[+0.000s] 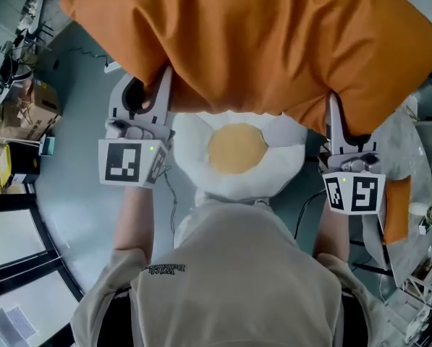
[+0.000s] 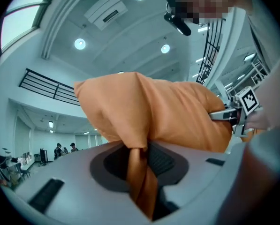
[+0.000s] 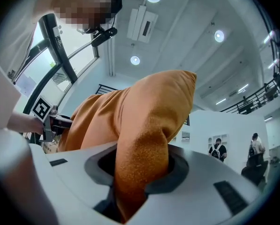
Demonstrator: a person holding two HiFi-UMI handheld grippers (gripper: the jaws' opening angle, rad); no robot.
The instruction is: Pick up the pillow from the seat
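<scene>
Person is holding the orange pillow (image 1: 273, 42) up in the air w/ both grippers. In the head view it's filling the whole 10-to-2 o'clock stretch, and its top and right edges are running out of frame, so the full shape isn't showing.

The left gripper (image 1: 160, 92) is sitting at approx 9 o'clock of center. Its tips are disappearing under the pillow's lower edge there, but the left gripper view is showing it plainly: jaws nearly together, pinching a thin twisted fold of orange fabric.

The right gripper (image 1: 337, 125) is sitting at approx 3 o'clock, tips also getting swallowed by the pillow from above. Its own view is showing the jaws a bit apart, clamping a thick wad of a pillow corner.

Below the pillow, around 6 o'clock of it, a white egg-looking cushion (image 1: 237, 150) w/ a yellow middle is peeking out. Its top is covered by the pillow and its bottom by the person's beige top (image 1: 237, 266). The seat itself isn't really making itself out anywhere.

A cardboard box (image 1: 27, 110) is getting cropped at the 9 o'clock edge. Both gripper views are mostly showing orange fabric plus ceiling lights (image 2: 80, 43). The pillow is blocking everything else past the jaws.
</scene>
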